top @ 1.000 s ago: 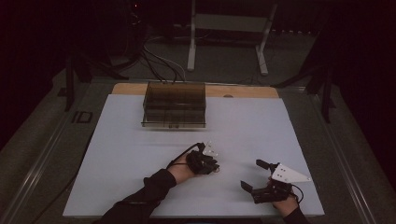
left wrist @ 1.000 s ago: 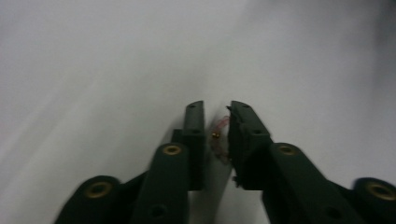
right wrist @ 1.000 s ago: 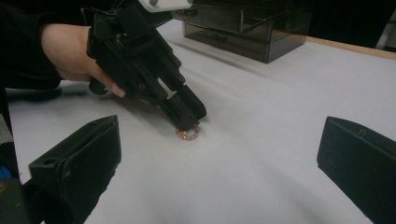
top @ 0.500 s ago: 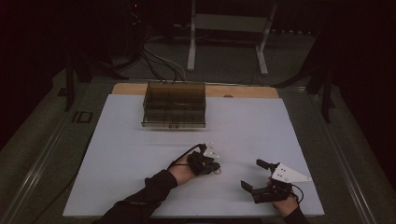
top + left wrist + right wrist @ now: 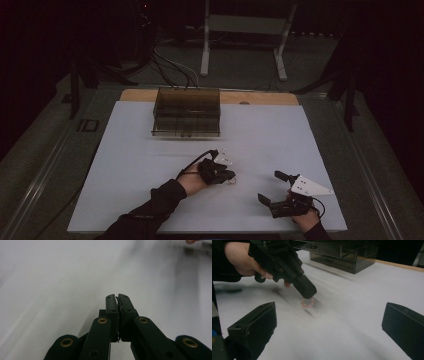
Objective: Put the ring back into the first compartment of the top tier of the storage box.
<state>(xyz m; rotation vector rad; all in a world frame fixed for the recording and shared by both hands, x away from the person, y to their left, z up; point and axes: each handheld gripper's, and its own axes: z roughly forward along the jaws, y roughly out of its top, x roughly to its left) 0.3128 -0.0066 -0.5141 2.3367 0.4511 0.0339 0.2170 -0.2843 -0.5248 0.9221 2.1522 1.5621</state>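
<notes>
A small pink bead bracelet (image 5: 307, 302) hangs just under the tips of my left gripper (image 5: 309, 293), a little above the white mat with its shadow beneath it. In the left gripper view the black jaws (image 5: 118, 297) are pressed together with a thin strand pinched between them. In the high view my left gripper (image 5: 226, 175) is near the middle of the mat, pointing right. My right gripper (image 5: 270, 186) rests at the front right, open, with nothing between its fingers (image 5: 252, 325), and faces the bracelet.
A smoky translucent drawer box (image 5: 186, 112) stands at the back of the white mat (image 5: 130, 165), also seen in the right gripper view (image 5: 342, 255). A wooden table edge (image 5: 265, 97) runs behind the mat. Stands and cables sit on the dark floor beyond.
</notes>
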